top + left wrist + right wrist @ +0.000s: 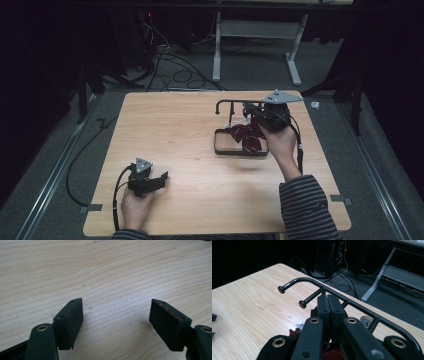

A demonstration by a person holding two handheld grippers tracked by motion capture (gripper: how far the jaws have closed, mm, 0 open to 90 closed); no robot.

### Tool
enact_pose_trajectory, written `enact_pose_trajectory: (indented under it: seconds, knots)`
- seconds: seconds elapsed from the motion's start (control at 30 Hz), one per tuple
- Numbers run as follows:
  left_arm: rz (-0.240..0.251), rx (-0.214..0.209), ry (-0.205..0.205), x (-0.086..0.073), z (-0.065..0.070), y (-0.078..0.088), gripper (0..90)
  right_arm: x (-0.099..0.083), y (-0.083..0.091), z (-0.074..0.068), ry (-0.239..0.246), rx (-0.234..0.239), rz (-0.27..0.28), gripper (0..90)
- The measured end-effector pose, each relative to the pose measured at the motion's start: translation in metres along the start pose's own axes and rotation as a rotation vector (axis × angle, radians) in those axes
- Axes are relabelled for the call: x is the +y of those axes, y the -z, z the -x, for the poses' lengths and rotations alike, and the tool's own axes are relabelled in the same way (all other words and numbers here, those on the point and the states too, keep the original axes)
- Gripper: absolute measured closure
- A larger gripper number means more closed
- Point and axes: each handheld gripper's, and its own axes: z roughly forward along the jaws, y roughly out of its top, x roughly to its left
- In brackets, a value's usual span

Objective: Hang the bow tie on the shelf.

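A black metal rack [231, 101] with hook pegs stands on a shallow black tray base [218, 141] right of the table's middle. A dark red cloth with white stripes [246, 134] hangs from the rack area down into the tray. My right gripper [249, 112] is at the rack's top bar [312, 280], its jaws pressed together just below the pegs; red cloth [331, 351] shows under them, so it looks shut on the cloth. My left gripper [162, 179] rests near the table's front left, open, with bare wood between its pads [71, 320].
The wooden table [170, 125] has bare room left of the rack and along the front. Beyond the far edge lie floor cables [170, 62] and the white legs of another desk [216, 47]. A small white object [315, 105] sits off the far right corner.
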Motion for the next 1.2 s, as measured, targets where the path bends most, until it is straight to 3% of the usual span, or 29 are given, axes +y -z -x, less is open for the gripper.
enact_pose_trajectory:
  seconds: [0.4, 0.73, 1.2]
  knots:
    - [0.001, 0.000, 0.002, 0.000, 0.000, 0.000, 27.8, 0.004, -0.013, -0.003, 0.014, -0.002, -0.032, 90.0]
    - [0.003, 0.000, 0.003, 0.000, 0.000, 0.000, 27.8, 0.003, -0.014, 0.011, -0.005, -0.042, -0.042, 90.0]
    - [0.003, 0.000, 0.003, 0.000, 0.000, 0.000, 27.8, 0.000, -0.017, 0.020, -0.029, -0.067, -0.049, 90.0]
